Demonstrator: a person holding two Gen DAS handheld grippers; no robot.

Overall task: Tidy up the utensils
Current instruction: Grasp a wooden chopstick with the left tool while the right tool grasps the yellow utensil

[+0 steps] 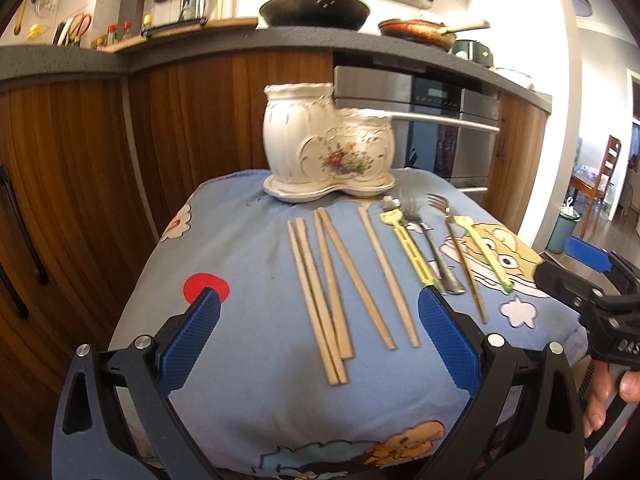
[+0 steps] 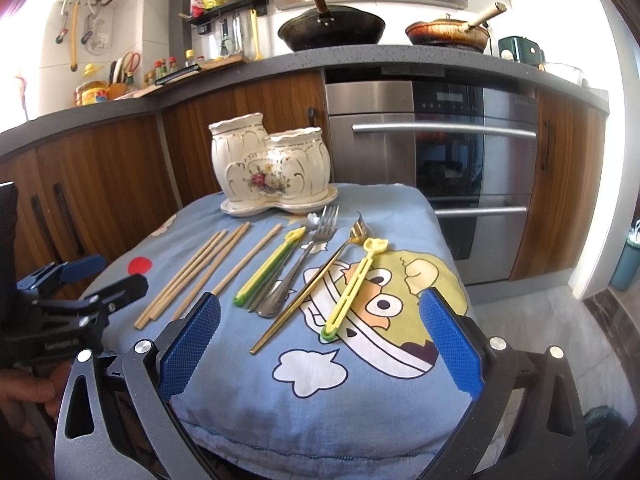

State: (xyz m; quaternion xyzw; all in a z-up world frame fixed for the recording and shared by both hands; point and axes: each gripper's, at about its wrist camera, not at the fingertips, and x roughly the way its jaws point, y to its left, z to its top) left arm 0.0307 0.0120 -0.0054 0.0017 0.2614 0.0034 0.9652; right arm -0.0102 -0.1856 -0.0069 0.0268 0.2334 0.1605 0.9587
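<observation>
**Utensils laid out, both grippers waiting**

While nothing has yet been lifted, the left gripper (image 1: 319,322) hovers with its jaws spread wide and empty above the near ends of five wooden chopsticks (image 1: 340,280). The right gripper (image 2: 320,334) is equally wide apart and empty, over a gold fork (image 2: 310,282) and a yellow-green clip (image 2: 354,288). A silver fork (image 2: 300,260) and a second yellow-green clip (image 2: 269,266) lie between. All rest on a blue cartoon cloth (image 2: 320,400). A white ceramic holder (image 2: 272,168) with two cups stands at the far edge, empty as far as can be seen. Likely best practice: lower squarely over one piece, close near its middle so it stays level, and keep like items together in one cup.
</observation>
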